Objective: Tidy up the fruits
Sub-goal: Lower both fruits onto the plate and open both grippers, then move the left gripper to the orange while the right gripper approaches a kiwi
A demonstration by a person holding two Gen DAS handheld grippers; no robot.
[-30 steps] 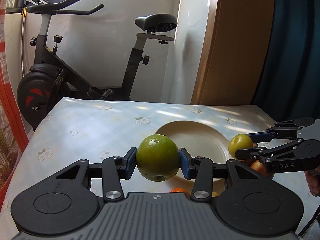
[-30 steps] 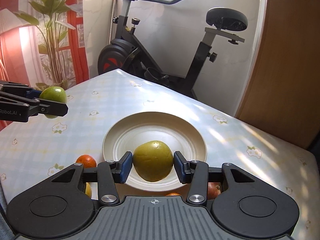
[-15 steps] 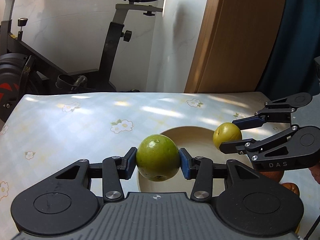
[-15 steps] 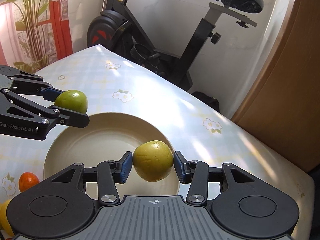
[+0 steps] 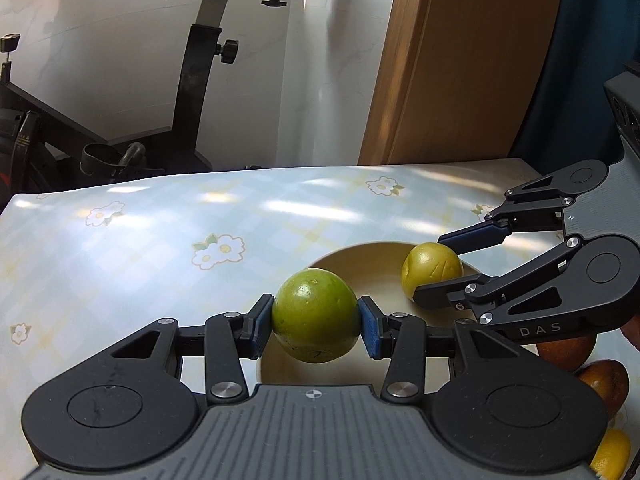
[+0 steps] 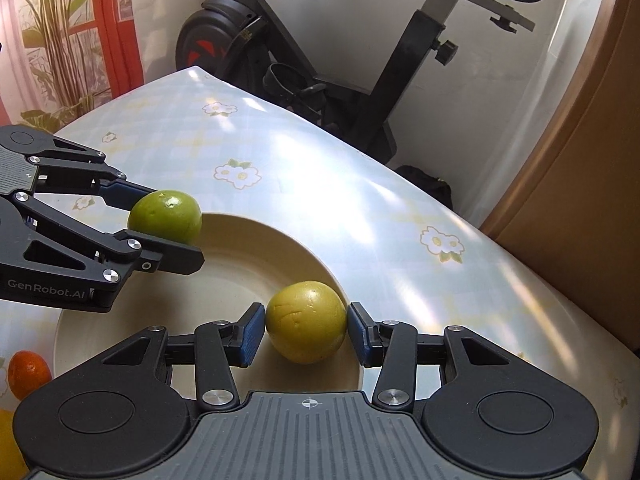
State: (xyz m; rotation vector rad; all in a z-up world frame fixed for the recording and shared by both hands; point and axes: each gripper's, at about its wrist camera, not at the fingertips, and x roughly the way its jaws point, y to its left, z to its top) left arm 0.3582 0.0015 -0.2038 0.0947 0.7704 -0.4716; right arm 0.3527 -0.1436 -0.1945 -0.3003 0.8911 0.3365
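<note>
My left gripper (image 5: 316, 325) is shut on a round green fruit (image 5: 316, 314) and holds it over the near left rim of the cream plate (image 5: 368, 256). From the right wrist view that same green fruit (image 6: 165, 216) shows at the plate's left edge in the left gripper (image 6: 160, 226). My right gripper (image 6: 306, 330) is shut on a yellow-green fruit (image 6: 306, 322), low over the right side of the plate (image 6: 256, 264). The left wrist view shows this yellow-green fruit (image 5: 432, 268) between the right gripper's (image 5: 434, 270) fingers.
Brown fruits (image 5: 600, 380) and a yellow one (image 5: 610, 456) lie on the flowered tablecloth (image 5: 140, 248) right of the plate. An orange fruit (image 6: 29, 372) lies left of the plate. An exercise bike (image 6: 304, 60) stands behind the table; a wooden panel (image 5: 460, 60) at the back right.
Both grippers have moved forward and down over the plate with their fruits still held. The plate now fills more of each view.
</note>
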